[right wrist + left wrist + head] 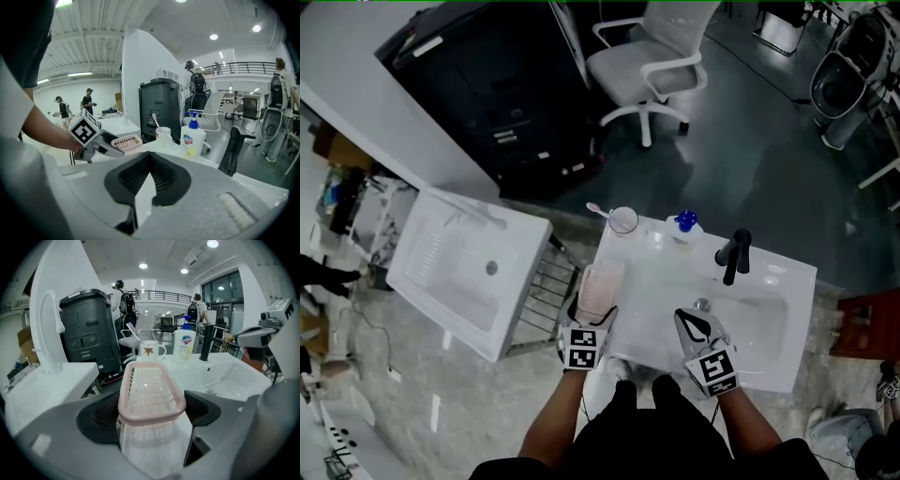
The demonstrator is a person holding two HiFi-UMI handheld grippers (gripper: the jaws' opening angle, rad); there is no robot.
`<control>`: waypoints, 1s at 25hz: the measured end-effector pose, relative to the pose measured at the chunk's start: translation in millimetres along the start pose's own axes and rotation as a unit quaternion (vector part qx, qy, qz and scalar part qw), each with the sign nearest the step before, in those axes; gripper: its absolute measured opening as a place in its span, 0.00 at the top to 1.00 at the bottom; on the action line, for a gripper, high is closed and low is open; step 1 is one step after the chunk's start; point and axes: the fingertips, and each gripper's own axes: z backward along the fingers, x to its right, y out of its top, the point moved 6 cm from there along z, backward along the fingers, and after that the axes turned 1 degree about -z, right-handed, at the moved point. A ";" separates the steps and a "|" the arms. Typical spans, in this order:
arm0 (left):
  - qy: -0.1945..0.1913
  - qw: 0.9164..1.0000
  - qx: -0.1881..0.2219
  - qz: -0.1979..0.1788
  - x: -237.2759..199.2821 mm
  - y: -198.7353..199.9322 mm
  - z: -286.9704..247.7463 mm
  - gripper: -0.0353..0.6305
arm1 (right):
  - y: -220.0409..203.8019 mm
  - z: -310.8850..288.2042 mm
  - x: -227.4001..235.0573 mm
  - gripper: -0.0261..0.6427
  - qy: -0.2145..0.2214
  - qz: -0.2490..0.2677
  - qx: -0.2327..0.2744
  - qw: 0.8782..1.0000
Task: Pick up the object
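The left tool (597, 309) was clenched on the near end of the pink tray (151, 389), held just above the sink's (769, 309) left edge, and the right tool (149, 171) was closed and empty, so the long tray could tip or slip if the grip loosened.

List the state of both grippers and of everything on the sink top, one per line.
left gripper: shut on the pink soap tray
pink soap tray: empty, gripped at its near end
right gripper: shut, holding nothing
mug: upright, with a toothbrush standing in it
soap bottle: upright, with its pump on
faucet: no water running
basin: empty
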 end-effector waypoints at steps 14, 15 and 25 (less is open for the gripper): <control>-0.020 0.992 0.125 -0.019 33.6 90.6 41.9 0.27 | 32.5 15.1 9.7 0.96 -0.059 0.004 0.059 0.996; -0.020 0.991 0.133 -0.020 33.4 96.0 44.4 0.27 | 35.9 17.1 12.1 0.96 -0.063 0.004 0.064 0.996; -0.004 0.979 0.203 -0.017 20.8 140.3 69.0 0.27 | 74.5 33.5 31.8 0.96 -0.088 -0.003 0.132 0.987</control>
